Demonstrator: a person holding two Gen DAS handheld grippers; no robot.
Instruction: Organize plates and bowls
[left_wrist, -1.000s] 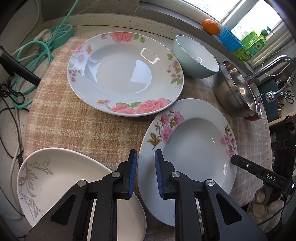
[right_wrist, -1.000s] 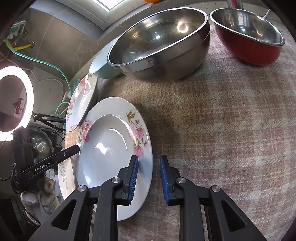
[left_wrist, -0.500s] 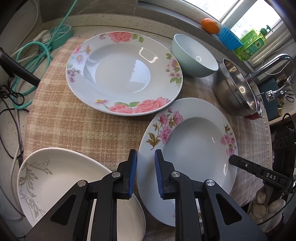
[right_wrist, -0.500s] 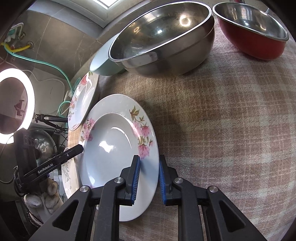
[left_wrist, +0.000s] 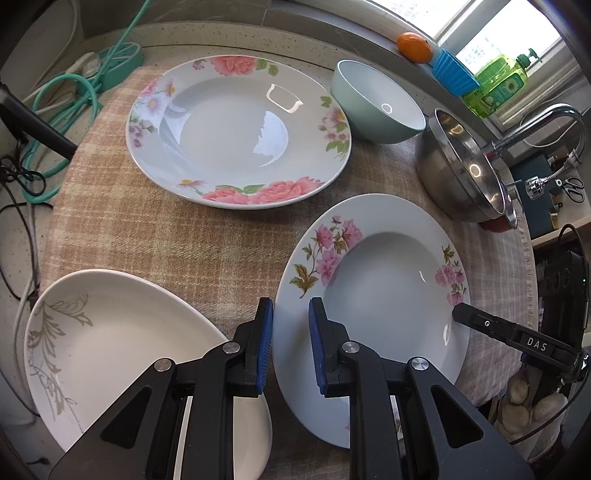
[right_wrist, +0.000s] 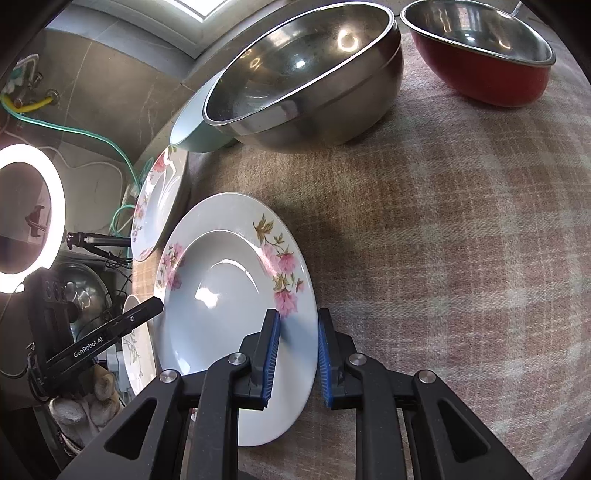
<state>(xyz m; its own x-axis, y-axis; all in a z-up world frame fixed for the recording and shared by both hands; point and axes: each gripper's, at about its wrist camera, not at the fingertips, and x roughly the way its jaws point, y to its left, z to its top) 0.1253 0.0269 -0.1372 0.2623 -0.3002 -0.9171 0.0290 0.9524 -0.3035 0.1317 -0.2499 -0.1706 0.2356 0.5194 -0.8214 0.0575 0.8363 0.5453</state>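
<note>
DAS: white letters on the black finger of the right claw, which reaches in at the right edge of the left wrist view.
GenRobot.AI: white letters on the black finger of the left claw, seen at the left in the right wrist view.
Green bottle on the windowsill: its label is too small to read.

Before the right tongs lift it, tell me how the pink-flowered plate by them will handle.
The pink-flowered plate looks glazed and glossy, so its rim may slip between the right tongs, which straddle only one edge. Held there, it will probably sag and twist under its own weight. It looks like rigid ceramic, so a drop onto the plaid cloth could chip it.
</note>
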